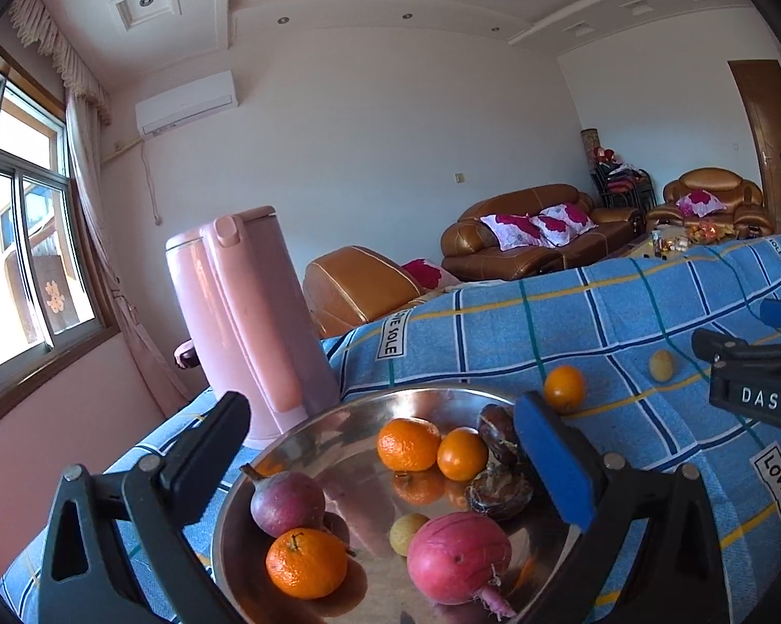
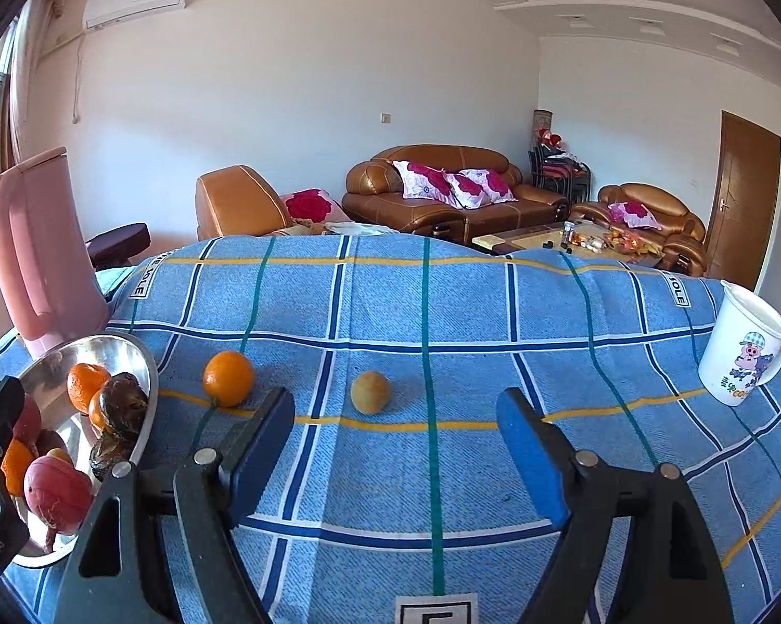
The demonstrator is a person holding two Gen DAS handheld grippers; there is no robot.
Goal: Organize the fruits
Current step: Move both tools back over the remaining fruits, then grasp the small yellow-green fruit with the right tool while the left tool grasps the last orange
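My left gripper (image 1: 382, 411) hangs open just over a steel bowl (image 1: 416, 391), with nothing between its fingers. In the bowl lie three oranges, a purple fruit (image 1: 286, 502), a pink-red fruit (image 1: 458, 556), a small yellow fruit and dark brown fruits (image 1: 499, 434). To the right of the bowl, on the blue checked cloth, sit one orange (image 2: 228, 378) and a small yellow fruit (image 2: 370, 391). My right gripper (image 2: 395, 405) is open and low over the cloth. The yellow fruit lies just beyond its fingertips and the orange off its left finger.
A tall pink jug (image 2: 41, 249) stands behind the bowl at the cloth's left edge. A white cartoon mug (image 2: 744, 348) sits at the far right. Brown sofas and a low table with snacks lie beyond the table's far edge.
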